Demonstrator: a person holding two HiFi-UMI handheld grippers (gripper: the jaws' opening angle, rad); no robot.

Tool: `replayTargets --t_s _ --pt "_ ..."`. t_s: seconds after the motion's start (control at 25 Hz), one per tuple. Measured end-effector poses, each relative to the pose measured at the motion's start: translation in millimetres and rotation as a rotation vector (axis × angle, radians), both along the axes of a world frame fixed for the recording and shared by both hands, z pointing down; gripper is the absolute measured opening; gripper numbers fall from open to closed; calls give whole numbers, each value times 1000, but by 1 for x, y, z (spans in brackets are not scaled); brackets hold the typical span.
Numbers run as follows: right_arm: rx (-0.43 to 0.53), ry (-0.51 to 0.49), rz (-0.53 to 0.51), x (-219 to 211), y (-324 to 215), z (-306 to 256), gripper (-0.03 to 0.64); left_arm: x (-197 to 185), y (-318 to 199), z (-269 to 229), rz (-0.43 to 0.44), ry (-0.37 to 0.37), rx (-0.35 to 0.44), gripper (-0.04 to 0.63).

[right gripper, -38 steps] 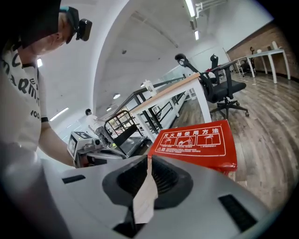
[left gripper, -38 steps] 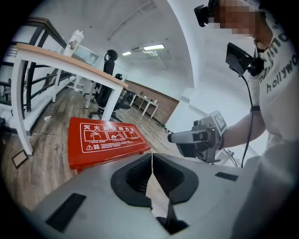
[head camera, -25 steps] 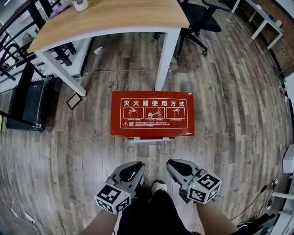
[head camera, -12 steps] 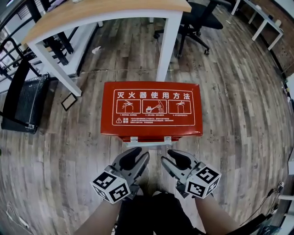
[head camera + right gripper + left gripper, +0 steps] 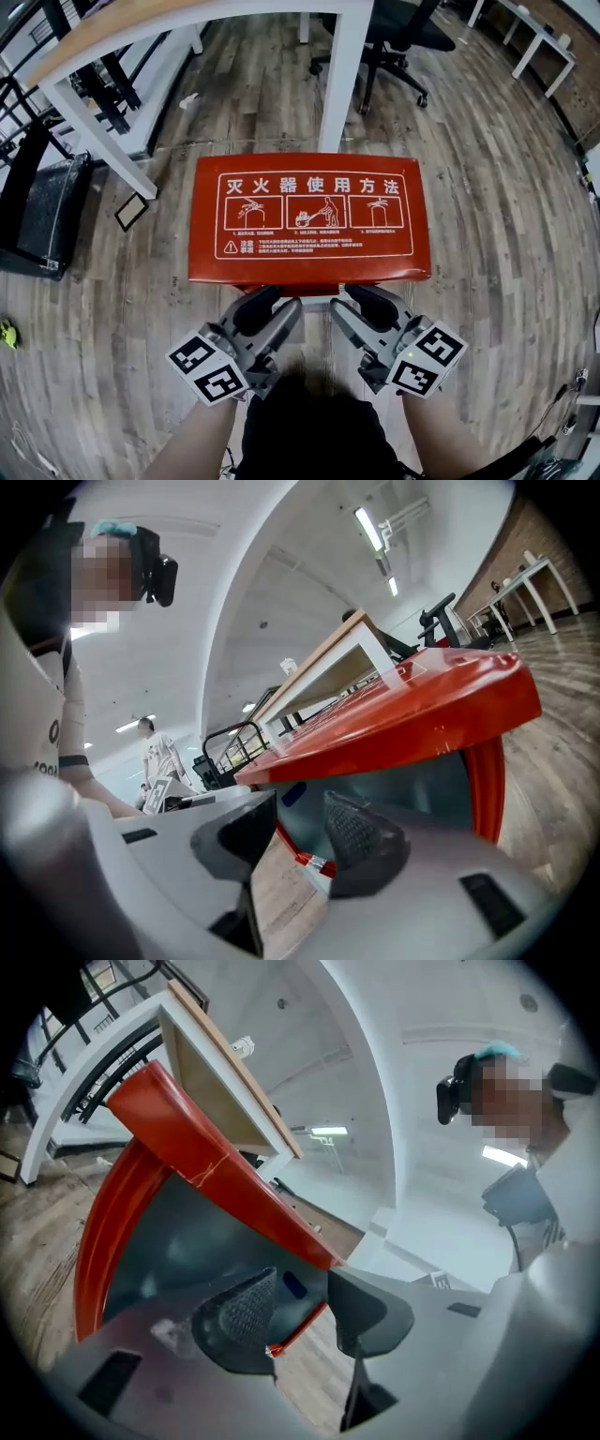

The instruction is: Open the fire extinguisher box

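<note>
The red fire extinguisher box [image 5: 309,216] stands on the wooden floor with white instruction print on its lid; the lid lies flat. Both grippers sit side by side at its near front edge. My left gripper [image 5: 277,307] is open, its jaws having just been opening, with nothing pressed between them. My right gripper [image 5: 361,305] is open too and has likewise just been opening. In the left gripper view the red lid rim [image 5: 187,1147] and the dark front pane [image 5: 169,1241] loom ahead of the gripper [image 5: 305,1288]. The right gripper view shows the lid [image 5: 412,714] above the gripper [image 5: 300,813].
A wooden table with white legs [image 5: 345,84] stands just behind the box. A black office chair [image 5: 403,33] is at the back right and a black case [image 5: 37,220] lies at the left. A small frame [image 5: 131,213] rests on the floor. A person [image 5: 159,752] stands far off.
Both grippers have moved forward to the box's front edge and their jaws have opened. The box now fills more of the head view.
</note>
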State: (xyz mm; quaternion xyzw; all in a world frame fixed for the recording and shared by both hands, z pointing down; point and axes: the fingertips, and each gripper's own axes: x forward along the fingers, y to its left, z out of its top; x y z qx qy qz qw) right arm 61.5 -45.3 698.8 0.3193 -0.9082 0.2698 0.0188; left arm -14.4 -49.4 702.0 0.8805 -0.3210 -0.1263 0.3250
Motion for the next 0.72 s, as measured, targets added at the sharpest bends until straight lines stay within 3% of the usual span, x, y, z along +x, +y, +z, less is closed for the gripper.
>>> replayTargets --t_s 0.36,0.72 --pt "66 -50 -10 -1 -18 -9 147 -1 -16 -10 56 69 57 153" --pt "46 -204 5 0 -19 -19 149 2 -18 -29 81 135 98 153"
